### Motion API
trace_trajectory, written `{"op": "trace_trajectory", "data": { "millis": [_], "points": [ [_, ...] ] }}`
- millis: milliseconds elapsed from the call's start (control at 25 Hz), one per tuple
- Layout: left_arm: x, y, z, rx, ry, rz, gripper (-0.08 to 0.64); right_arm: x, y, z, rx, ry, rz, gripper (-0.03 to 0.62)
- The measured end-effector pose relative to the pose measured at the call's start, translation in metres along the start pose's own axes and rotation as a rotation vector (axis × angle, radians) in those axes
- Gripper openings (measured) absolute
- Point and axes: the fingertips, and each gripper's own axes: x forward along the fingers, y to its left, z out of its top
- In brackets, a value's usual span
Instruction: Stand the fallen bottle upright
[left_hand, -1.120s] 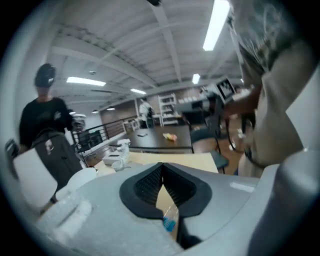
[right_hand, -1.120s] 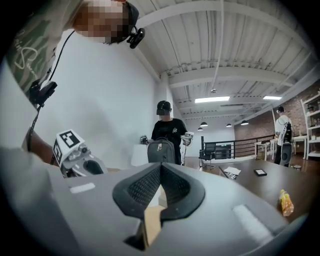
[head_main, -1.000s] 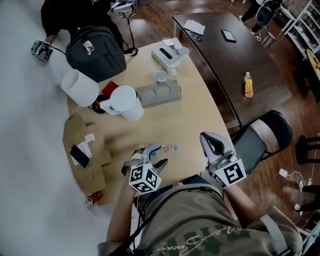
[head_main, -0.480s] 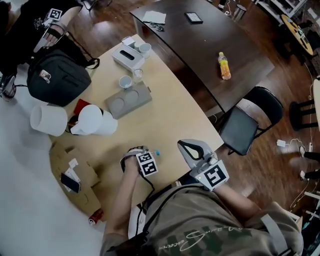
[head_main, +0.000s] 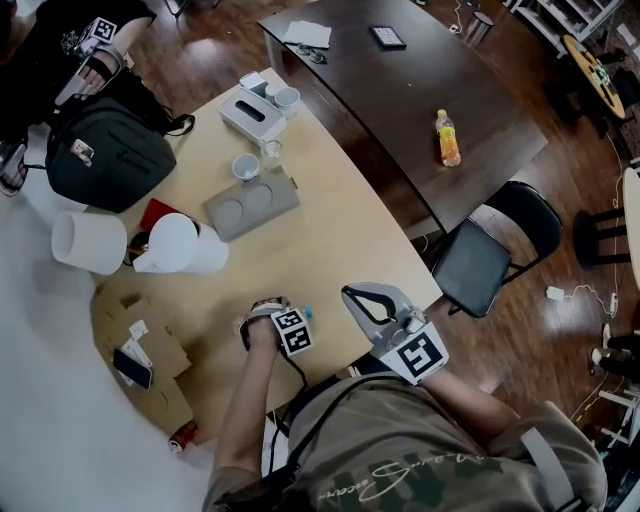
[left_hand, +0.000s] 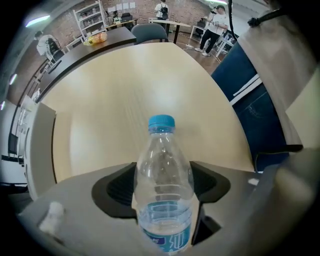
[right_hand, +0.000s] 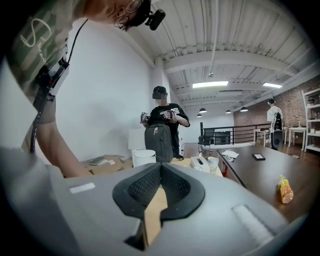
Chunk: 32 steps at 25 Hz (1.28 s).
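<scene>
A clear plastic bottle (left_hand: 164, 195) with a blue cap (left_hand: 162, 122) lies on its side on the light wooden table (head_main: 330, 210), near the front edge. My left gripper (head_main: 272, 318) points straight down over it. Its jaws have just been opening, and the bottle's body sits between the two dark pads (left_hand: 114, 187) without a visible squeeze. In the head view only the blue cap (head_main: 305, 311) peeks out beside the marker cube. My right gripper (head_main: 358, 295) hovers to the right of the bottle, apart from it, jaws shut and empty.
Two white pitchers (head_main: 180, 248) (head_main: 88, 242), a grey cup tray (head_main: 253, 205), a tissue box (head_main: 250, 115) and a black backpack (head_main: 105, 150) stand further back. Cardboard (head_main: 140, 340) lies at the left. A black chair (head_main: 490, 260) and a dark table (head_main: 400, 80) stand to the right.
My left gripper has dropped from above the bottle down around it, turning to point at the table. The right gripper has sunk a little. The bottle still lies where it was.
</scene>
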Motion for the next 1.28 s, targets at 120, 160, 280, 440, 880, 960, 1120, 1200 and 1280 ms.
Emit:
{"op": "trace_trajectory", "data": {
  "millis": [120,160,280,440,880,960,1120,1200,1280],
  "points": [
    [-0.012,0.004,0.004,-0.034,-0.090,0.048,0.331,0.002,0.000,0.007,0.000,-0.022,0.001,0.005],
    [-0.022,0.006,0.008,-0.059,-0.165,0.089,0.331,0.001,0.000,0.010,0.003,-0.029,-0.001,0.005],
    [-0.077,0.020,0.023,-0.209,-0.534,0.242,0.330,0.000,-0.002,0.018,0.023,-0.050,-0.006,0.005],
    [-0.157,0.036,0.020,-0.435,-1.067,0.377,0.330,0.005,0.005,0.027,0.005,-0.058,0.017,0.005],
    [-0.175,0.015,0.012,-0.445,-1.344,0.453,0.330,0.027,0.077,0.038,-0.059,-0.033,0.118,0.004],
    [-0.174,0.010,0.015,-0.404,-1.339,0.453,0.331,0.029,0.086,0.040,-0.067,-0.034,0.136,0.005],
    [-0.174,0.003,0.007,-0.384,-1.335,0.446,0.334,0.035,0.097,0.041,-0.070,-0.013,0.134,0.004],
    [-0.174,-0.002,0.003,-0.371,-1.328,0.441,0.336,0.036,0.101,0.041,-0.053,-0.010,0.130,0.003],
    [-0.174,-0.004,0.002,-0.366,-1.328,0.434,0.336,0.035,0.108,0.041,-0.055,-0.007,0.146,0.003]
  ]
}}
